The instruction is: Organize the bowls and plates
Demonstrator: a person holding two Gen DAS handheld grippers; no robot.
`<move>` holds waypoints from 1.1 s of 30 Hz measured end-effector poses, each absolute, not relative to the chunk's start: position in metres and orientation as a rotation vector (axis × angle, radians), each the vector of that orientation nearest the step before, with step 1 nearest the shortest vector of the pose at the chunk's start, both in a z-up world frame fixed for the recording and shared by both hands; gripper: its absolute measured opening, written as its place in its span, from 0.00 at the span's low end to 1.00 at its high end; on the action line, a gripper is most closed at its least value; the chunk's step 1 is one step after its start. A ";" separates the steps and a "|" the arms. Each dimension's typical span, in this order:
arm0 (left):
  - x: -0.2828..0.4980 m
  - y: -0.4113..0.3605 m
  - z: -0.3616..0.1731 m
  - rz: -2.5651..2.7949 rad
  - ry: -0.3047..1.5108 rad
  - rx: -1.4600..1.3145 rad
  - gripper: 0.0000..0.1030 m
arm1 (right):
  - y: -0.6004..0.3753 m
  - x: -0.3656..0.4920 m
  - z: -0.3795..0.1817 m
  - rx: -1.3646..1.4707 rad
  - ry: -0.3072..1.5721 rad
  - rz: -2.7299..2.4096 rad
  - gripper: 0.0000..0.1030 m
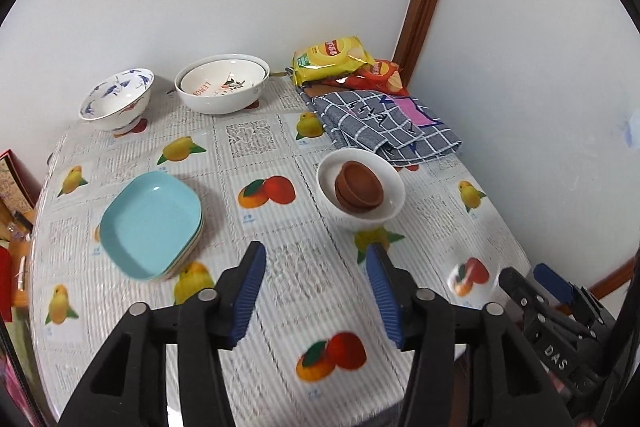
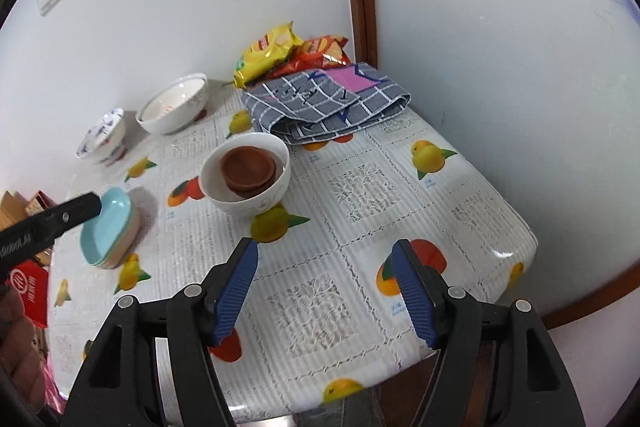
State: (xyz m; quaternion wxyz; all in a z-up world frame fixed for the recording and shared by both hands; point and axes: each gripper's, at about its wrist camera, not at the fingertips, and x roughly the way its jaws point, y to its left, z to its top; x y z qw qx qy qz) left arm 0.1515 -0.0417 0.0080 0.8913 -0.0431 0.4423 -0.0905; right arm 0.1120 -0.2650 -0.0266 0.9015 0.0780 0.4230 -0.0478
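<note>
Right now the dishes sit in little groups on the desk (image 1: 280, 379). On the left is a blue-flowered bowl (image 1: 116, 99) by the wall, and in front of it a stack of plates (image 1: 152, 227) with a light blue one on top. Next comes a big white bowl (image 1: 222, 85) with a smaller bowl inside. Further right is a white bowl (image 1: 360, 193) holding brown cups (image 1: 359, 189), just beside a folded checked cloth (image 1: 384, 127) and snack bags (image 1: 332, 61).

I think the plate stack could slide, because the cover looks shiny and smooth. The brown cups sit loose, so they could rattle or tip out if that white bowl is lifted crooked.

Both grippers hang above the near edge. The left gripper (image 1: 316, 291) has its fingers wide apart and holds nothing. The right gripper (image 2: 326, 291) is spread wide too, touching nothing.
</note>
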 end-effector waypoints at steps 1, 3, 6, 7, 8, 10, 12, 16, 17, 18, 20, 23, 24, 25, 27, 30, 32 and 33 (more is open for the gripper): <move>0.144 -0.041 0.010 -0.192 0.912 -0.088 0.51 | -0.265 0.108 -0.025 0.158 0.873 -0.100 0.67; 0.134 -0.040 0.013 -0.198 0.904 -0.083 0.52 | -0.265 0.099 -0.021 0.146 0.865 -0.097 0.67; 0.119 -0.040 0.017 -0.221 0.891 -0.083 0.52 | -0.262 0.087 -0.018 0.093 0.844 -0.128 0.67; 0.116 -0.039 0.018 -0.221 0.885 -0.081 0.52 | -0.261 0.084 -0.017 0.074 0.835 -0.137 0.67; 0.113 -0.039 0.019 -0.215 0.876 -0.077 0.52 | -0.258 0.080 -0.017 0.052 0.825 -0.143 0.67; 0.107 -0.037 0.022 -0.203 0.865 -0.081 0.51 | -0.256 0.077 -0.016 0.031 0.813 -0.148 0.67; 0.104 -0.033 0.027 -0.202 0.842 -0.090 0.51 | -0.252 0.074 -0.015 0.020 0.801 -0.144 0.67; 0.099 -0.027 0.036 -0.183 0.802 -0.095 0.51 | -0.247 0.069 -0.008 0.010 0.742 -0.135 0.67; 0.099 -0.026 0.037 -0.186 0.797 -0.101 0.51 | -0.246 0.068 -0.006 0.005 0.732 -0.137 0.67; 0.099 -0.025 0.038 -0.190 0.794 -0.105 0.51 | -0.244 0.068 -0.004 -0.003 0.721 -0.135 0.67; 0.100 -0.025 0.039 -0.187 0.790 -0.106 0.51 | -0.243 0.070 -0.003 -0.006 0.721 -0.121 0.67; 0.103 -0.026 0.037 -0.185 0.789 -0.085 0.51 | -0.242 0.075 -0.006 0.014 0.764 -0.088 0.67; 0.105 -0.027 0.035 -0.183 0.789 -0.075 0.51 | -0.242 0.077 -0.007 0.020 0.771 -0.083 0.67; 0.105 -0.028 0.034 -0.182 0.789 -0.069 0.51 | -0.242 0.079 -0.008 0.022 0.777 -0.083 0.67; 0.112 -0.026 0.032 -0.170 0.794 -0.082 0.51 | -0.243 0.083 -0.011 0.033 0.790 -0.086 0.68; 0.123 -0.025 0.028 -0.190 0.815 -0.106 0.51 | -0.245 0.093 -0.014 0.048 0.812 -0.079 0.68; 0.131 -0.025 0.025 -0.187 0.826 -0.107 0.51 | -0.246 0.100 -0.016 0.051 0.802 -0.075 0.68; 0.137 -0.026 0.022 -0.188 0.836 -0.108 0.51 | -0.247 0.104 -0.016 0.054 0.794 -0.072 0.68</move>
